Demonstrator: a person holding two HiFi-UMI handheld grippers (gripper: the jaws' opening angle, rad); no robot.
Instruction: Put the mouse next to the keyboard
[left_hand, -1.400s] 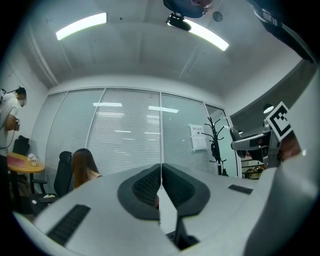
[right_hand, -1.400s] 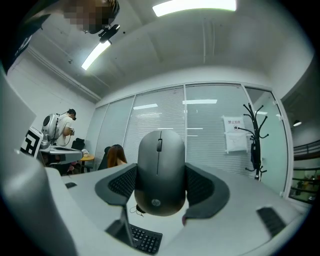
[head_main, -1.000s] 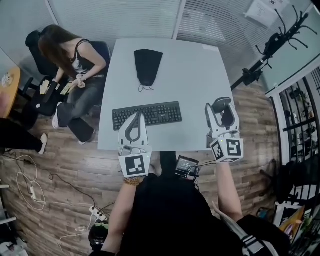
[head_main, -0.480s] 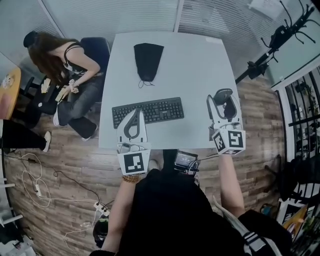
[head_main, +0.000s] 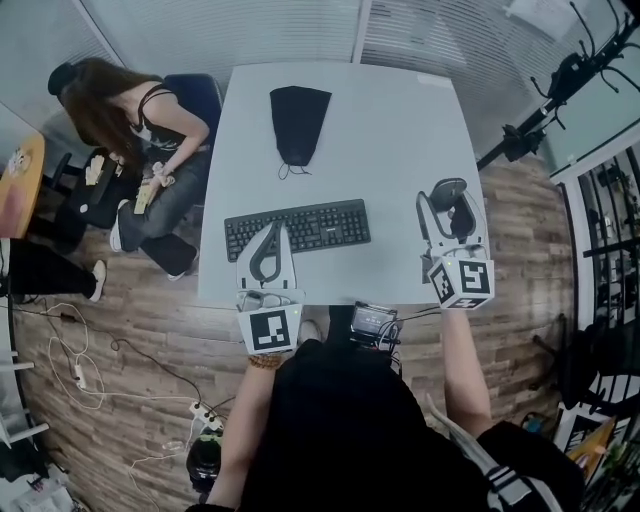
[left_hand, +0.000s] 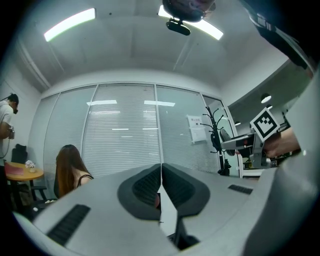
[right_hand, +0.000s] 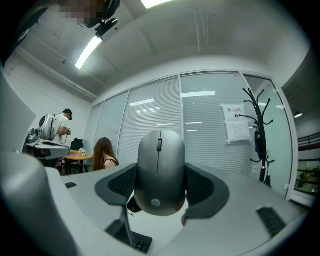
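Now the right gripper (head_main: 446, 212) grips the mouse (right_hand: 160, 170) by its sides, jaws wide, over the table's (head_main: 380, 130) right edge, apart from the keyboard (head_main: 310, 226). The left gripper (head_main: 268, 236), jaws together and empty, hovers at the keyboard's front edge.

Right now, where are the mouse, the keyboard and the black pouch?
mouse (right_hand: 161, 172), right gripper view, on its grey top shell, below the wheel.
keyboard (head_main: 297, 228), head view, on the middle of its keys.
black pouch (head_main: 298, 120), head view, on the middle of its cloth.
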